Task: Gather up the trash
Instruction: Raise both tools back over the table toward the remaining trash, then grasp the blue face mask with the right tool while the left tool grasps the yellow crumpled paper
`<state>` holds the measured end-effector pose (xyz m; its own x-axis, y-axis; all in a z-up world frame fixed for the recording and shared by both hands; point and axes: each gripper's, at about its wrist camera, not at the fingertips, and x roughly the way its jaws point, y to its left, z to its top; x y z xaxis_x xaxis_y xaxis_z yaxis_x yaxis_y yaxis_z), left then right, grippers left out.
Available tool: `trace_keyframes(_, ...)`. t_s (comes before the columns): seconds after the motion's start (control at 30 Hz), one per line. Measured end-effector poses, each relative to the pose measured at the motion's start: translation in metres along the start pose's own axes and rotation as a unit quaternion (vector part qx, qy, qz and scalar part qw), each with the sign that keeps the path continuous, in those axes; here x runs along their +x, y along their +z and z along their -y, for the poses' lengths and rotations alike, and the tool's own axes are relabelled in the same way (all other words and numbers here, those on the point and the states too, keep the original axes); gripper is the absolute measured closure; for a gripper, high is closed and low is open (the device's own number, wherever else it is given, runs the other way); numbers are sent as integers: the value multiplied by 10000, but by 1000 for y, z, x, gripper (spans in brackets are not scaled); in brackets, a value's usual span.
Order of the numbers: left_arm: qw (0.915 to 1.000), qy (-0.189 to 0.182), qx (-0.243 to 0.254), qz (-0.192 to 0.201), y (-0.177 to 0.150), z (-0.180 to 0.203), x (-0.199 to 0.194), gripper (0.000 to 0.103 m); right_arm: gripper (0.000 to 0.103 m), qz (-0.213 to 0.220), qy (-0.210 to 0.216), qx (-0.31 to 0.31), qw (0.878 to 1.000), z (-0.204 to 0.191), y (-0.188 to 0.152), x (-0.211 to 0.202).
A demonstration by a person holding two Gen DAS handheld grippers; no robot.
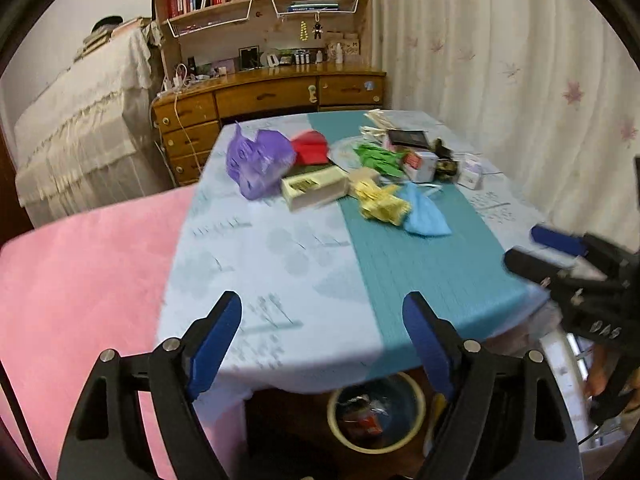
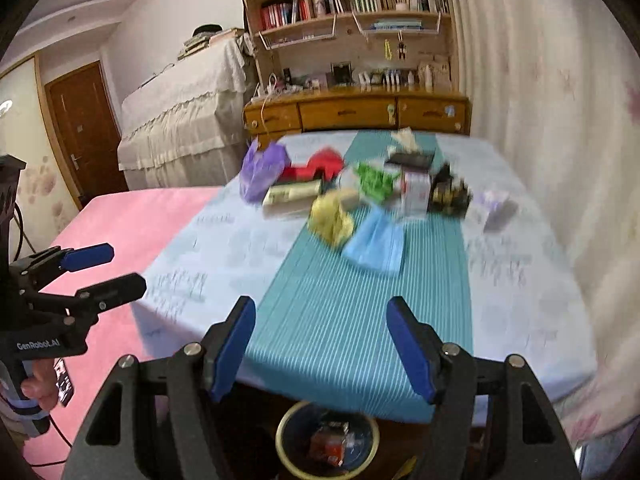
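Nearest my lens, bottom centre of each wrist view: left gripper and right gripper, both with jaws spread wide and nothing between the blue pads; I judge them carried empty above the table edge, ready for another pick. Next, by size: table under a pale cloth with a teal runner, filling mid-frame, well clear of both grippers. Trash heap, upper centre of the frame, bunched together across the runner: purple bag, cream carton, red paper, blue mask, yellow wrapper, green wrapper, small white box. Waste bin, lower centre, on the floor below the near table edge, already holding scraps; I judge it is placed there so drops are short.
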<state>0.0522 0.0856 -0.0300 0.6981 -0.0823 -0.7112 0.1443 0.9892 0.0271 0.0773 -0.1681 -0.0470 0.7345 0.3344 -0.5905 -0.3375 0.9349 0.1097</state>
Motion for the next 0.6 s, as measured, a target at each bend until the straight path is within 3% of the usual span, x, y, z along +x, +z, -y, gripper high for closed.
trace_keyframes(0.1, 10000, 5, 12, -97, 17, -9, 17, 22, 34, 71, -95, -120, 9999, 1, 22, 12)
trace_keyframes(0.27, 9996, -184, 33, -218, 43, -16, 57, 22, 35, -182, -380, -67, 9991, 16, 45, 54)
trace_keyframes(0.6, 9960, -714, -6, -531, 78, -8, 139, 22, 35, -1119, -413, 304, 9924, 50, 39, 159)
